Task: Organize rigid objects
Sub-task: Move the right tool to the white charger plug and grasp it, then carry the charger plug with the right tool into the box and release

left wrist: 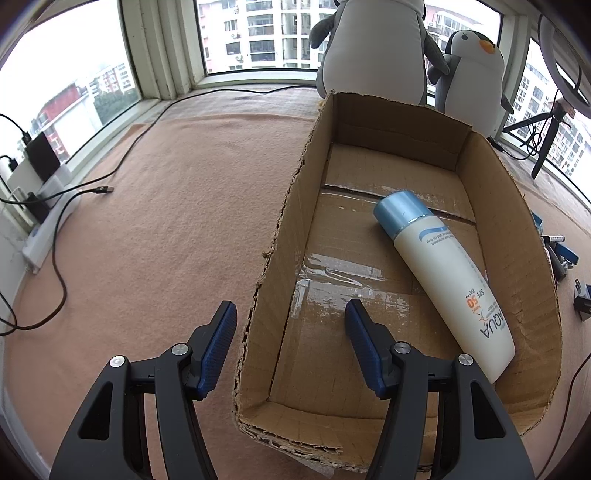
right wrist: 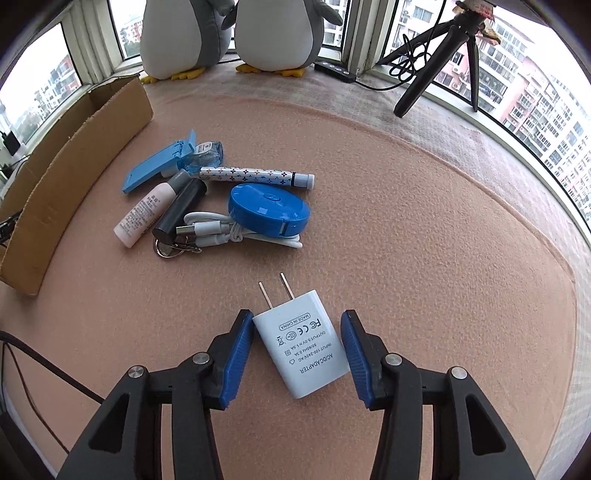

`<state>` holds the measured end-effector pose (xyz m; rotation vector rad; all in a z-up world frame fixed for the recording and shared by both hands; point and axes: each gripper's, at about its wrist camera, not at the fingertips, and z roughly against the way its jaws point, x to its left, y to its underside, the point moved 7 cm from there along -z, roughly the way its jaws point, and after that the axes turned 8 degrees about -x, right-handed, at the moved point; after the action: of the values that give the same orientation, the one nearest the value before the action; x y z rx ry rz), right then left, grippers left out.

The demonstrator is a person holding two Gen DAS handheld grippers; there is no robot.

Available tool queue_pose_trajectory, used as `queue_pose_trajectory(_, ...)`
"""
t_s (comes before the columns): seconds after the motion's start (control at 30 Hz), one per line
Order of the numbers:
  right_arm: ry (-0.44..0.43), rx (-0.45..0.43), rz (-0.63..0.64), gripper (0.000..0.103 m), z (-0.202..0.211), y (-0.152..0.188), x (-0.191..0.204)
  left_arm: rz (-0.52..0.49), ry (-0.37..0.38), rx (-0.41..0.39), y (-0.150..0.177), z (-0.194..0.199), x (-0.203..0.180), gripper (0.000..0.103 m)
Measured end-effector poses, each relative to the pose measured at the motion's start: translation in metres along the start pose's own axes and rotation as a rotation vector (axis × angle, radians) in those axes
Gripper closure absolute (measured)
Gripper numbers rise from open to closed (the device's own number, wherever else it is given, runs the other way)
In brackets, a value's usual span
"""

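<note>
A cardboard box point(left wrist: 280, 236) lies open in the left wrist view, with a white sunscreen bottle point(left wrist: 447, 280) with a blue cap lying inside. My left gripper point(left wrist: 291, 314) is open, its fingers straddling the box's left wall, holding nothing. In the right wrist view a white AC adapter point(right wrist: 303, 343) lies flat on the pink mat, prongs pointing away. My right gripper point(right wrist: 297, 325) is open around it; the left pad touches its corner, the right pad stands apart. Further off lies a pile: blue round case point(right wrist: 267, 210), patterned pen point(right wrist: 255, 175), black tube point(right wrist: 179, 210), pink tube point(right wrist: 142, 212), blue holder point(right wrist: 159, 162).
Two plush penguins point(right wrist: 229, 33) stand by the window. A tripod point(right wrist: 439, 55) stands at the right, with a black power strip point(right wrist: 334, 70) beside it. A black cable point(left wrist: 107, 177) crosses the mat left of the box. The box's outer wall point(right wrist: 66, 177) shows at the left of the right wrist view.
</note>
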<state>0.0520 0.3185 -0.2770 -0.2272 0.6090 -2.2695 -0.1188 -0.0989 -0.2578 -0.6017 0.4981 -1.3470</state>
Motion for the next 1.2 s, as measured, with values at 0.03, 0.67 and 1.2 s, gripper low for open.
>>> queue_pose_trajectory(0.03,0.009,0.000,0.004,0.058,0.000,0.001,0.001,0.000,0.000,0.000,0.000,0.000,0.000,0.042)
queue_pose_trajectory(0.67,0.022,-0.044,-0.150,0.069,0.013,0.007,-0.010,0.006,0.005,0.000,0.000,0.000,0.000,0.042)
queue_pose_trajectory(1.2,-0.112,-0.237,-0.089,0.069,0.071,-0.082,0.063,0.011,0.010,-0.001,-0.001,0.000,-0.002,0.042)
